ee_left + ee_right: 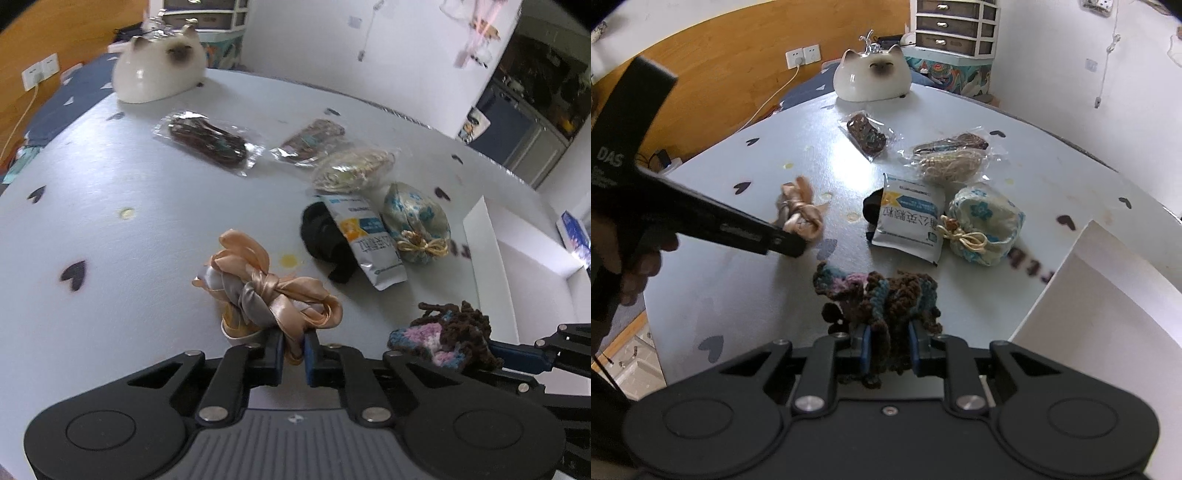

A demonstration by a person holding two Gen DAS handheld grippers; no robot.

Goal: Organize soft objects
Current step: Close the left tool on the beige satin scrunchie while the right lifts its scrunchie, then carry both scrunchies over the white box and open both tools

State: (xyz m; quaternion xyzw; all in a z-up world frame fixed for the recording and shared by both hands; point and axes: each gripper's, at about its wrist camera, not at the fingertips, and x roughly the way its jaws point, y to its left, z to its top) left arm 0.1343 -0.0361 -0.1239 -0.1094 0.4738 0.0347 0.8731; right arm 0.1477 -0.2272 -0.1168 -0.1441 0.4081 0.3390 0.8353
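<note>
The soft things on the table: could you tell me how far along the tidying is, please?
Nothing looks put away yet. In hand: left claw shut on the satin scrunchie, right claw shut on the crochet piece. Left: floral pouch, sachet and three bagged items on the table.

The left hand-held gripper is built of matte black plastic, with blue pads on its fingers, silver round screws at the linkage pivots and a grey ribbed panel at the centre. The right hand-held gripper is made alike, and white "DAS" lettering is printed on the left one's black handle.
</note>
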